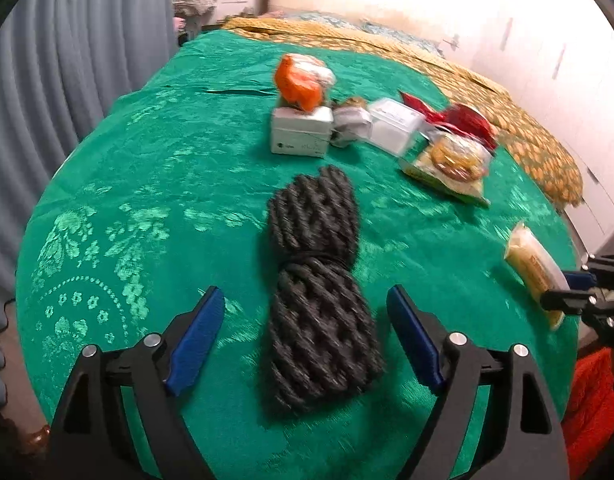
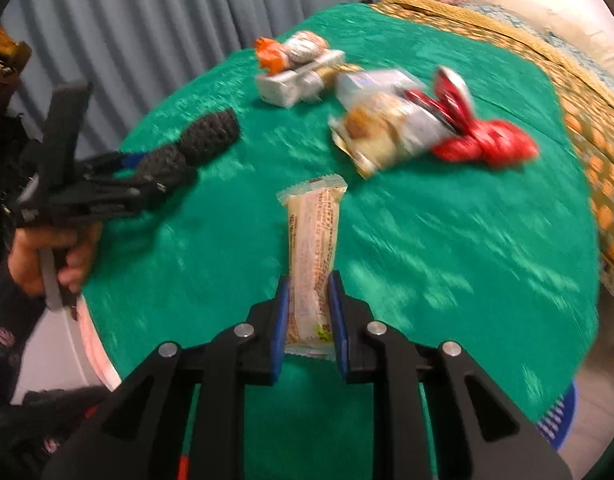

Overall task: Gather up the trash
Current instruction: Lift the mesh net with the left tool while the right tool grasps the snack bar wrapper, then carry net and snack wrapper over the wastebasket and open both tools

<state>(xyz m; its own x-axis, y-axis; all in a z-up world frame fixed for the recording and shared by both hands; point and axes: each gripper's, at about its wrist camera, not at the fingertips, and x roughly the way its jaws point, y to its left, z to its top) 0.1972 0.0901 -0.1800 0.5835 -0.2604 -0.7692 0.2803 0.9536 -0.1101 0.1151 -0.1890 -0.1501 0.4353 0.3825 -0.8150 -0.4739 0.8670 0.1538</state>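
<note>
The right gripper is pinching a pale snack wrapper by its near end, its blue pads pressing on both sides; the rest of the wrapper is sticking out ahead of the fingers over the green cloth. Ahead of this gripper and a little to its right a biscuit packet is lying, touching a red wrapper beyond it. Further ahead a white box is sitting with an orange wrapper on top. To the left, a hand is gripping the handle of the left gripper.

The left gripper is standing spread wide, its pads on either side of a black rope bundle and not touching it; the bundle is lying on the cloth between the fingers and reaching out ahead of them. Far ahead of this gripper the white box and orange wrapper are sitting, with a clear tub just right of them. The held wrapper is showing well off to its right, with the right gripper's black fingers at that edge. A blue basket is showing low behind the right gripper's right side, past the cloth's edge
</note>
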